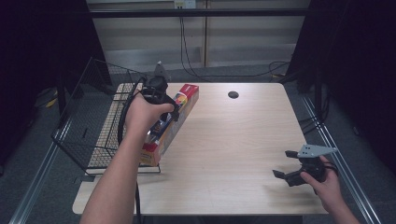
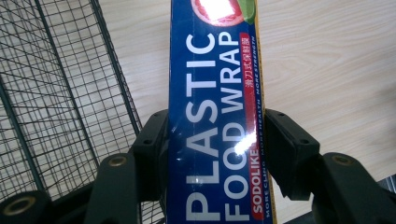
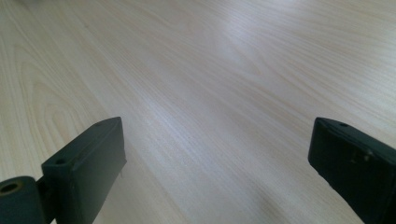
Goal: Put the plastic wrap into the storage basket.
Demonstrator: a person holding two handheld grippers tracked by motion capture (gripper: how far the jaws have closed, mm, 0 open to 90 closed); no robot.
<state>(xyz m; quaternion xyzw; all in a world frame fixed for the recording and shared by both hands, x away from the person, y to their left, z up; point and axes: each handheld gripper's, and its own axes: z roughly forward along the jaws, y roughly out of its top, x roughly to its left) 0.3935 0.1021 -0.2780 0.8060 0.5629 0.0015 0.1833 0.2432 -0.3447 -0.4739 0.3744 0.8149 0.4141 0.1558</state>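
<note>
A long blue box of plastic food wrap [image 1: 173, 117] with red ends lies slanted at the table's left side, beside a wire basket. My left gripper [image 1: 163, 109] is shut on the box's middle; in the left gripper view the box [image 2: 215, 112] runs up between both black jaws, which press its long sides. My right gripper [image 1: 286, 164] hovers low over the table's front right corner, held by a hand. Its jaws stand wide apart in the right gripper view [image 3: 217, 163], with bare wood between them.
A black wire basket [image 1: 88, 116] stands at the table's left edge, its mesh wall [image 2: 56, 93] right next to the box. A small dark round hole [image 1: 233, 94] sits near the table's back edge. Cables hang behind the table.
</note>
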